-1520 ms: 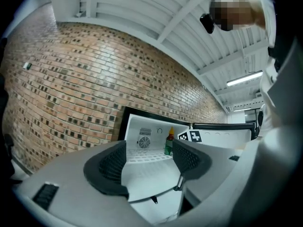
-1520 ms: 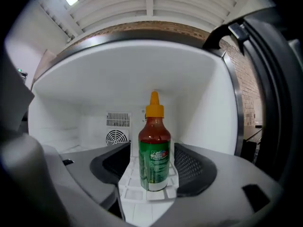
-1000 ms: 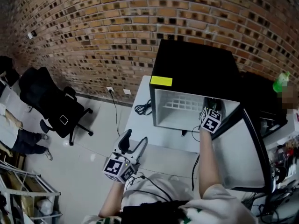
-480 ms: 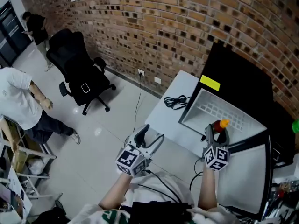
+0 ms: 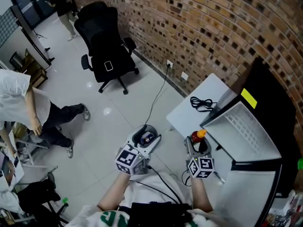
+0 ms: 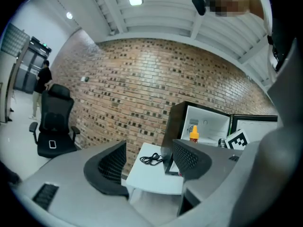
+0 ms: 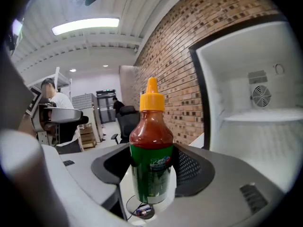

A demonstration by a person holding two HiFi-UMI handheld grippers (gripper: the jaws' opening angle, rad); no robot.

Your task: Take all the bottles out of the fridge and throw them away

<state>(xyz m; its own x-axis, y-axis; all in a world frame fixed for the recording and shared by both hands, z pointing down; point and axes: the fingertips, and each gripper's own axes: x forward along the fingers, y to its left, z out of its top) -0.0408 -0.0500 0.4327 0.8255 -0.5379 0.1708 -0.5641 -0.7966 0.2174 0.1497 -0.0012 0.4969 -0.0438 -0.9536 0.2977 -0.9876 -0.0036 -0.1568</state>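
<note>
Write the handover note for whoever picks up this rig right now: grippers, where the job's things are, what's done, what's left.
Left gripper: jaws apart, empty.
Right gripper: shut on the red sauce bottle, orange cap, upright.
Fridge: on the white table, door open. The bottle is out of it, held by the table's near edge.
Done: this bottle taken out.
Left: throw it away. No other bottle shows in the visible part of the fridge, so check inside.

Bright, even light falls from a ceiling strip lamp (image 7: 85,26) high above the right hand-held gripper (image 7: 151,169). Both gripper views bow hard toward dark corners (fisheye), the near casing soft; the floor (image 5: 94,122) carries small glints.
</note>
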